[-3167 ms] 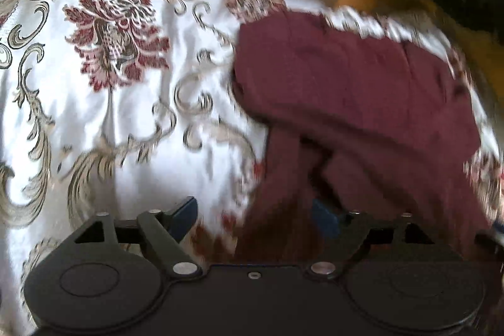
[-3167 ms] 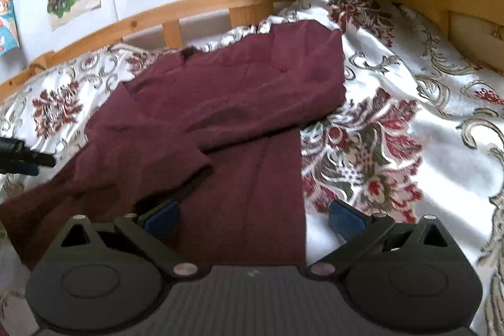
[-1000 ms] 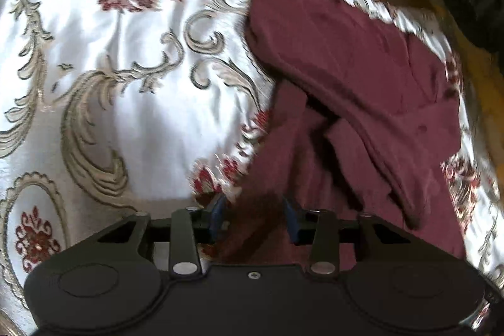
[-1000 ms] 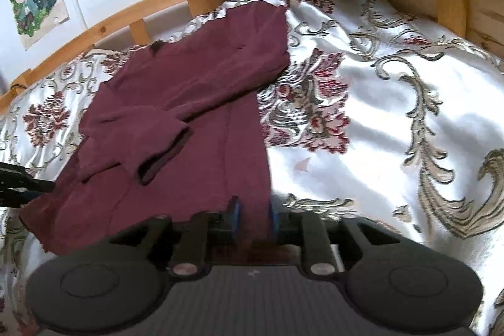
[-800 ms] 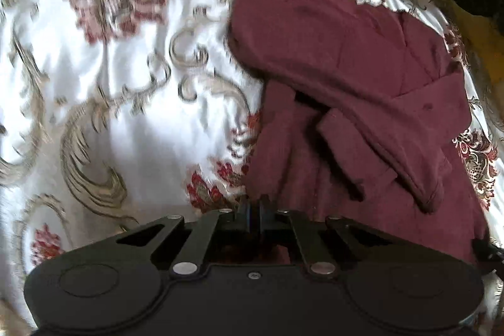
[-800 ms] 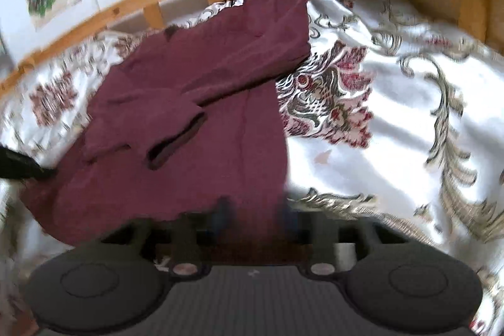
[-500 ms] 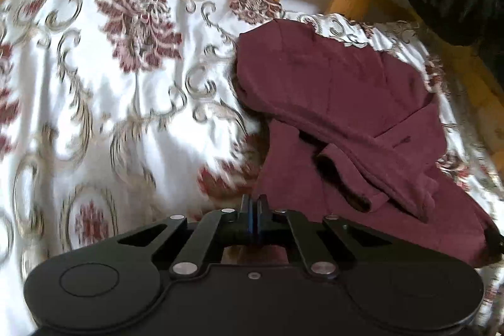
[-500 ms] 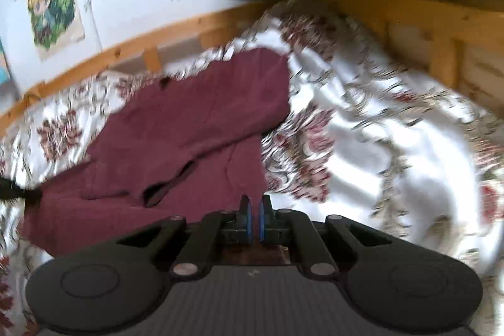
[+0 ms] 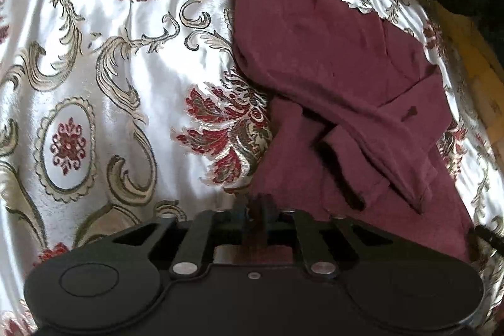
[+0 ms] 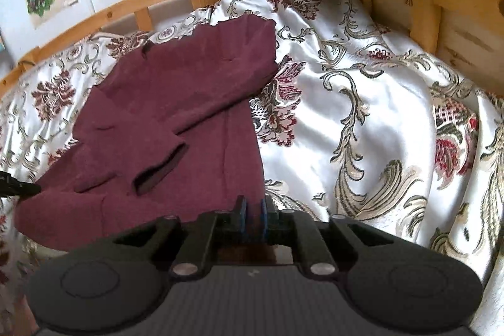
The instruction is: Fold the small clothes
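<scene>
Maroon top (image 9: 330, 59) on bed (image 9: 94, 52), sleeves already crossed over body. Left tool (image 9: 255, 211) and right tool (image 10: 253, 218) each clamp one hem corner. Jaws snapped tight, just eased slightly, cloth between pads. Hem lifted since grab; bottom-up fold likely next.
</scene>
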Action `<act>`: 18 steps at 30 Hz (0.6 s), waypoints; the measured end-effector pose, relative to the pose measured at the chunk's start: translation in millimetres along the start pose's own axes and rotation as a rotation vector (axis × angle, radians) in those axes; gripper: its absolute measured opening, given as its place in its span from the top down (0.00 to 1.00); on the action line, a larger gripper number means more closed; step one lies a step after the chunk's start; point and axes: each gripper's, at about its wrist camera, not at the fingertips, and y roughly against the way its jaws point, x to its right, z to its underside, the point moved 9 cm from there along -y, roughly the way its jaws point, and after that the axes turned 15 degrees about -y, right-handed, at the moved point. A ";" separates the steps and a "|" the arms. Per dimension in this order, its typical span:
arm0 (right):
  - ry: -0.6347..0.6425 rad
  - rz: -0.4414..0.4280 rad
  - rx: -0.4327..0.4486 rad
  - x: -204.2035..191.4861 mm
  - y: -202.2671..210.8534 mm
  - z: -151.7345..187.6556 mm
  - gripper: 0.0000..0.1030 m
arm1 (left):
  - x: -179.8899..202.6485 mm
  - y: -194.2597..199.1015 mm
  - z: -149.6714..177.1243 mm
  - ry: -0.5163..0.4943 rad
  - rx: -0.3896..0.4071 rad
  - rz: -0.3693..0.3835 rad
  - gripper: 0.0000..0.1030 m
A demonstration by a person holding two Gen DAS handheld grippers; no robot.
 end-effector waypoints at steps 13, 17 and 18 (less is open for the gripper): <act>0.660 0.023 -0.076 -55.4 9.6 42.3 0.01 | 24.4 42.3 -0.6 -0.218 0.102 -0.122 0.02; 0.873 0.104 -0.106 -64.4 -8.7 74.3 0.01 | 46.4 41.8 -5.0 -0.293 0.101 -0.109 0.01; 0.913 0.120 -0.097 -66.6 -13.4 80.5 0.01 | 52.6 40.6 -6.8 -0.309 0.102 -0.102 0.01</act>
